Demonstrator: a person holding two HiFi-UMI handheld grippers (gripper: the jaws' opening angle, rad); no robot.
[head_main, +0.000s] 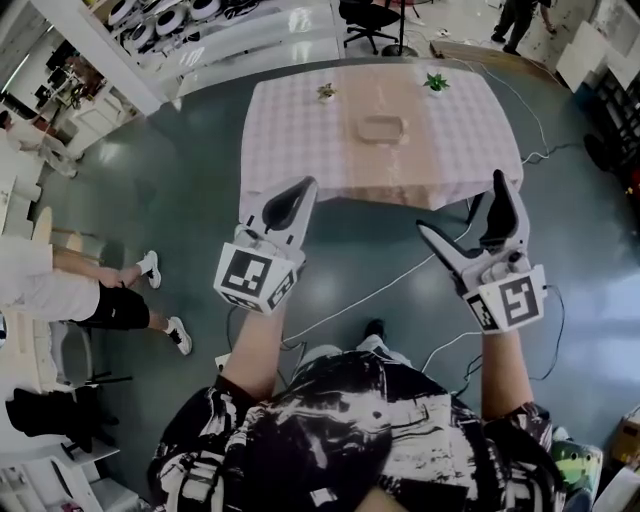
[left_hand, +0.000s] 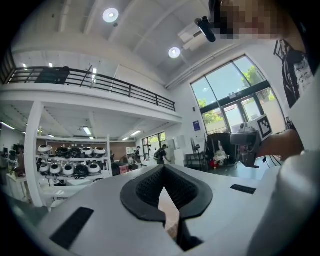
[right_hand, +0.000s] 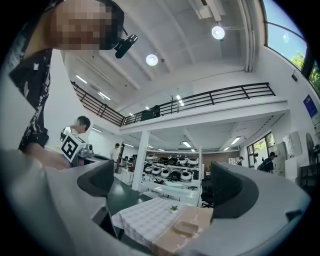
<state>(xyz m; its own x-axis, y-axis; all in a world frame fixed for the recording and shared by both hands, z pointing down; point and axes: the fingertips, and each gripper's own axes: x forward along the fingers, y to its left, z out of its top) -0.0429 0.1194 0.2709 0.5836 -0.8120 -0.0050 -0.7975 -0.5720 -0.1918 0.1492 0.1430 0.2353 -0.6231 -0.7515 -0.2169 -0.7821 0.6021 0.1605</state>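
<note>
The left gripper (head_main: 298, 195), ribbed black pads pressed together, and the right gripper (head_main: 460, 205), jaws spread and empty, hang over glossy floor (head_main: 200, 180). Well ahead of both, a shallow rounded tray (head_main: 379, 129) sits on a table (head_main: 290, 130) draped in checked cloth.

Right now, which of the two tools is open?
The right tool: its jaws stand wide apart, with the table showing between them. The left tool has its jaws pressed together.

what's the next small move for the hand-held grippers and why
Probably step forward and bring the open right hand-held gripper toward the tray: both it and the shut left hand-held gripper are empty and hang in the air short of the table.
</note>
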